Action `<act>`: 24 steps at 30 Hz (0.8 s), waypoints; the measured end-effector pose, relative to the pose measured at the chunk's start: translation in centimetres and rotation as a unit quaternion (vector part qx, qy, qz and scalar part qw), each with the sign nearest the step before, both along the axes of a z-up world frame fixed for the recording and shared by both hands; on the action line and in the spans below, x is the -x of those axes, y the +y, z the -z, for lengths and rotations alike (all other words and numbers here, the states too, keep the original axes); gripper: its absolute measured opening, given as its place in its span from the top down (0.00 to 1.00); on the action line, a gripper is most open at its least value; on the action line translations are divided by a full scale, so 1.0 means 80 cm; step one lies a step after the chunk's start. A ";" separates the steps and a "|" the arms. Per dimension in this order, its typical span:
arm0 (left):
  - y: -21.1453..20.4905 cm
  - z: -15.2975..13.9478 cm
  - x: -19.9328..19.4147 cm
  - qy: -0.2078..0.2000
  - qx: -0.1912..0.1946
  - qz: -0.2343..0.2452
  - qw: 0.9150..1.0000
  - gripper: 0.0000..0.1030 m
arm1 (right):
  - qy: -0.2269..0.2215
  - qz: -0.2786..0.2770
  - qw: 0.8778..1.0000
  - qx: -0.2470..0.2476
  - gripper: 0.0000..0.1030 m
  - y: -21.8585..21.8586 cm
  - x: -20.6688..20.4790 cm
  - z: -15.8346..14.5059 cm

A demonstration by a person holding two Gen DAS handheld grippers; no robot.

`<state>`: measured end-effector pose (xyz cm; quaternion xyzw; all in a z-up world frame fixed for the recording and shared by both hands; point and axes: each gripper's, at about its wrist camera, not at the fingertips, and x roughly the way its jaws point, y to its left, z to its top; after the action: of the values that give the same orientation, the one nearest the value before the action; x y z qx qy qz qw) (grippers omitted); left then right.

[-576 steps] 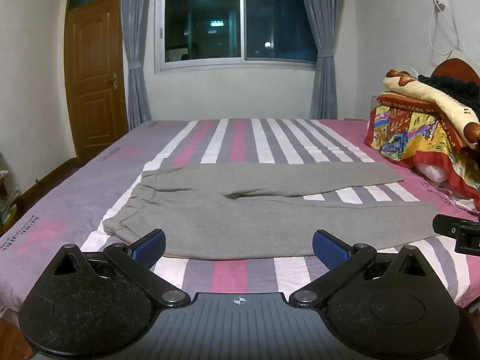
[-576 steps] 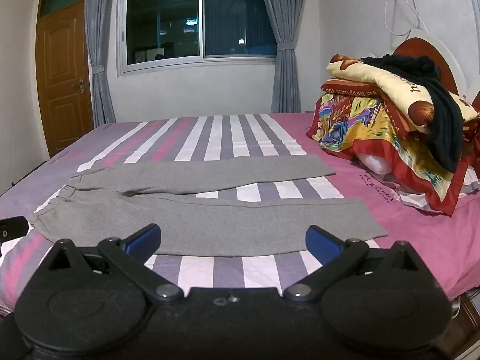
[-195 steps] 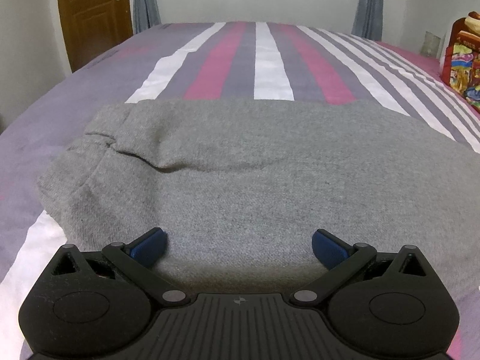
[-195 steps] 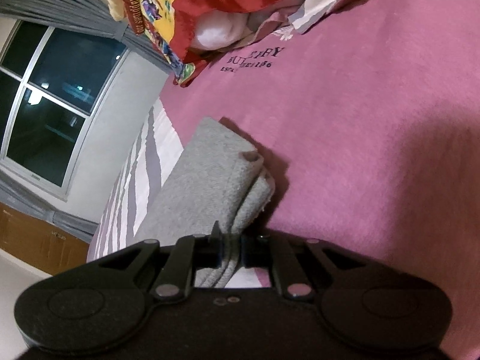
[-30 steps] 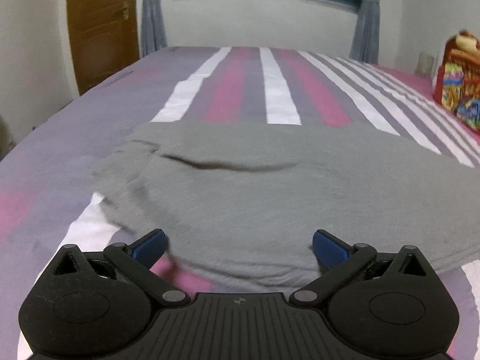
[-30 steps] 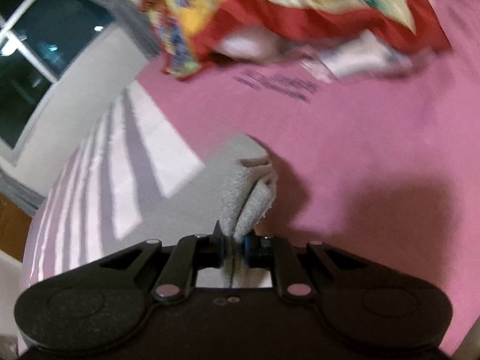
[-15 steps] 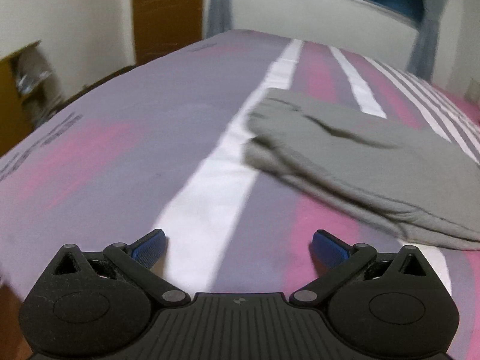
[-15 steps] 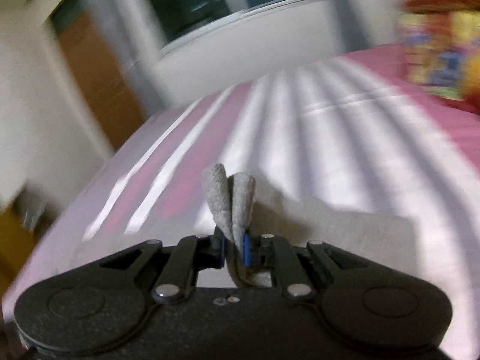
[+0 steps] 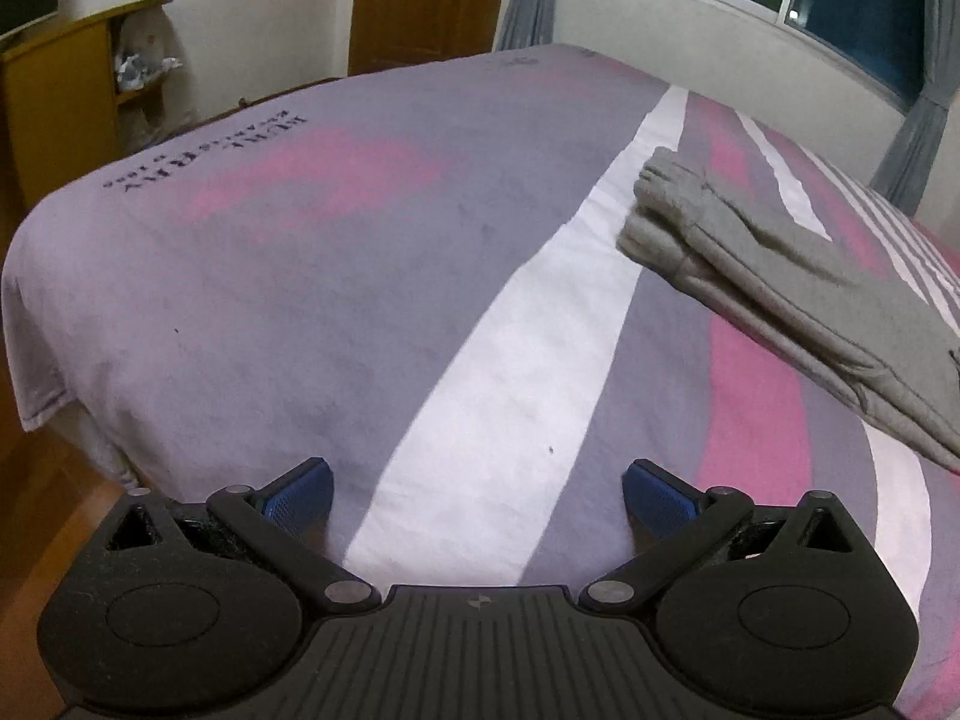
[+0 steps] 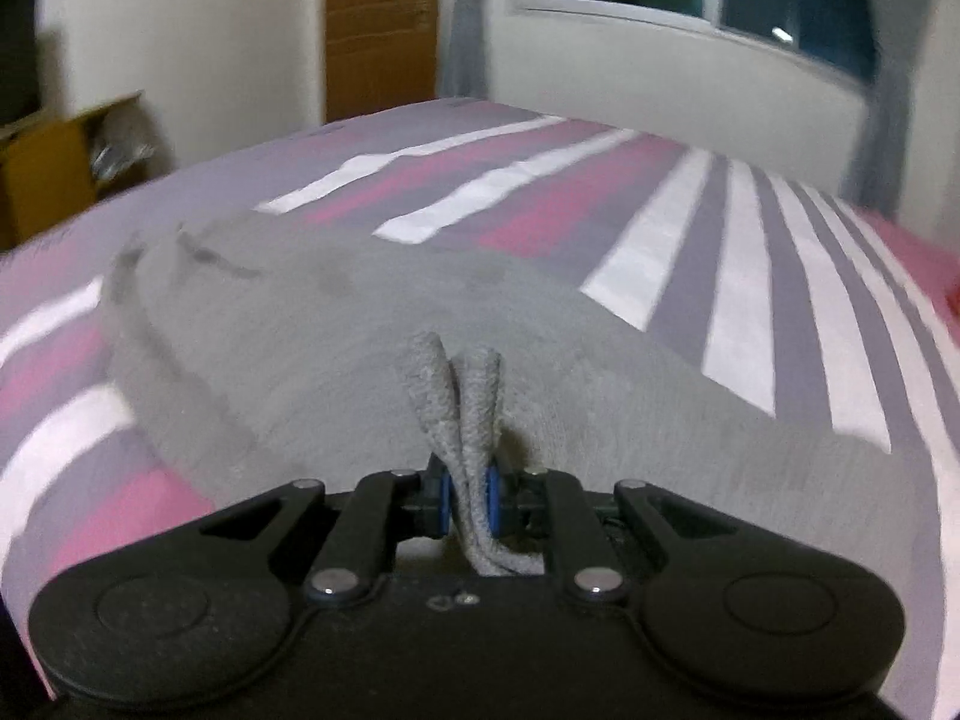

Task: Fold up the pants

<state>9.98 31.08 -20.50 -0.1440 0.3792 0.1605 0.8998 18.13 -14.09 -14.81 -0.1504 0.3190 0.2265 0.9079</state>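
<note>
Grey pants (image 9: 798, 294) lie folded lengthwise on the striped bed, at the right of the left wrist view, waistband end nearest the middle. My left gripper (image 9: 477, 495) is open and empty, low over the bed's near corner, well left of the pants. In the right wrist view my right gripper (image 10: 468, 501) is shut on the two leg hems (image 10: 465, 396), which stick up between the pads. It holds them above the pants' body (image 10: 360, 348), which spreads out in front toward the waistband.
The bed (image 9: 336, 252) has purple, pink and white stripes; its corner edge drops off at the left. A wooden shelf unit (image 9: 66, 90) and a brown door (image 9: 420, 0) stand beyond. A window with grey curtains (image 9: 918, 138) is at the right.
My right gripper has carried the leg hems from the pink head end back over the pants toward the waistband. My left gripper has swung left, off the pants, toward the bed corner.
</note>
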 end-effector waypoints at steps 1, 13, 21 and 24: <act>-0.002 0.000 0.002 -0.001 0.001 0.000 1.000 0.00 | 0.004 -0.006 1.000 0.015 0.88 0.007 0.000 0.004; -0.061 -0.034 -0.031 -0.032 0.043 0.061 0.997 0.00 | 0.055 -0.025 0.997 -0.056 0.65 0.017 0.022 0.000; -0.186 -0.070 -0.115 -0.065 0.132 0.197 0.969 0.00 | -0.007 0.096 0.988 -0.124 0.83 -0.118 0.069 -0.024; -0.240 -0.066 -0.157 -0.056 0.217 0.251 0.942 0.00 | -0.011 0.178 0.971 -0.156 0.83 -0.180 0.076 -0.022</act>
<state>22.58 11.91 -15.26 -0.2447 0.3778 -0.1647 0.8776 12.04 -28.52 -13.05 0.0502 0.2915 0.1065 0.9493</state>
